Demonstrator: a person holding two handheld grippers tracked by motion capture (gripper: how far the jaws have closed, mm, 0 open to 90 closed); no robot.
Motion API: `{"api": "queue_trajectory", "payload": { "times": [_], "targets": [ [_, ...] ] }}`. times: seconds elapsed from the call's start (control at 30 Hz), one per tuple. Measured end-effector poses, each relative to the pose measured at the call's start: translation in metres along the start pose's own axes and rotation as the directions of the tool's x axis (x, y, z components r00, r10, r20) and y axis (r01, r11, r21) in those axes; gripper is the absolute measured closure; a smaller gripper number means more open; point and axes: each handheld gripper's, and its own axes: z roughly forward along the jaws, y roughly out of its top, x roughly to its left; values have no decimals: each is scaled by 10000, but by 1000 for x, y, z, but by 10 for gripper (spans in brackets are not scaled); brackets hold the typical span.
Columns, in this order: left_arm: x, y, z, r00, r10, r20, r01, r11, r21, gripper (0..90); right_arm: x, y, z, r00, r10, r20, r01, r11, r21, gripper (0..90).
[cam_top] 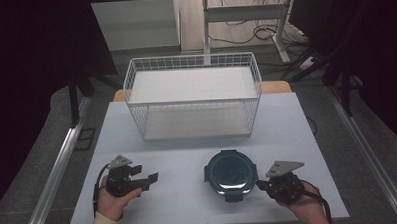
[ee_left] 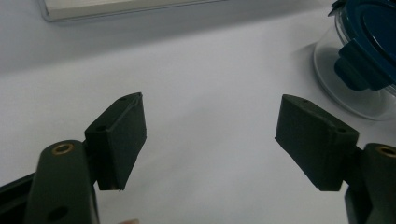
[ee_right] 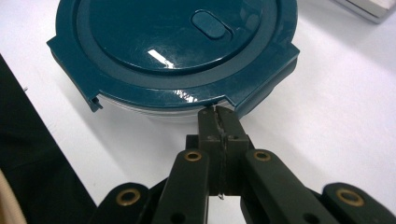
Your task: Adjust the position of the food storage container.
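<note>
A round clear container (cam_top: 230,173) with a dark teal lid (ee_right: 177,42) stands on the white table near the front, right of centre. My right gripper (cam_top: 261,184) is shut, jaws pressed together with nothing between them. Its tips (ee_right: 217,112) rest against the lid's near rim, in a notch between two latch flaps. My left gripper (cam_top: 151,179) sits at the front left, held by a hand, and is open and empty (ee_left: 210,135) over bare table. From there the container (ee_left: 369,42) shows at the far right with one latch flap down.
A white wire basket (cam_top: 193,99) with a flat white floor stands at the back middle of the table. Bare table top (cam_top: 178,157) lies between the basket and the grippers. The table's front edge runs just below both hands.
</note>
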Motion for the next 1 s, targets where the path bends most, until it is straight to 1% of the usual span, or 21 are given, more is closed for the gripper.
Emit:
{"api": "queue_trajectory", "payload": {
  "times": [0.23,0.27,0.33,0.37,0.4,0.57,0.6,0.73,0.9,0.97,1.0],
  "targets": [
    [-2,2,0,10000,-23,-22,23,10000,-76,243,1,9,8,9999,12,-154,-12,10000,30,898],
    [-4,2,1,10000,19,-12,-19,10000,-48,244,2,12,10,9998,-91,-175,92,10000,37,899],
    [-4,2,2,10000,27,10,-27,10000,-23,243,3,13,10,9998,-76,-183,77,10000,58,899],
    [-5,1,2,10000,38,13,-38,10000,-7,243,4,15,12,9996,-192,-208,194,9998,81,899],
    [-5,1,3,10000,60,10,-60,10000,11,244,4,16,12,9996,-187,-234,189,9998,89,899],
    [-4,2,2,10000,21,7,-21,10000,-24,243,9,22,18,9987,-313,-412,318,9994,118,899],
    [-4,2,2,10000,14,2,-14,10000,-29,243,10,24,20,9982,-403,-450,409,9991,114,899],
    [-5,3,1,10000,23,-1,-23,10000,-66,244,11,27,23,9983,-316,-491,320,9995,79,899],
    [-7,3,2,10000,56,58,-56,10000,-43,244,12,33,28,9977,-465,-488,470,9988,94,899],
    [-7,3,3,10000,69,53,-69,10000,4,244,13,35,30,9976,-428,-546,433,9990,85,899],
    [-7,3,4,10000,51,35,-51,10000,15,244,14,38,33,9970,-498,-595,504,9987,76,899]
  ]
}}
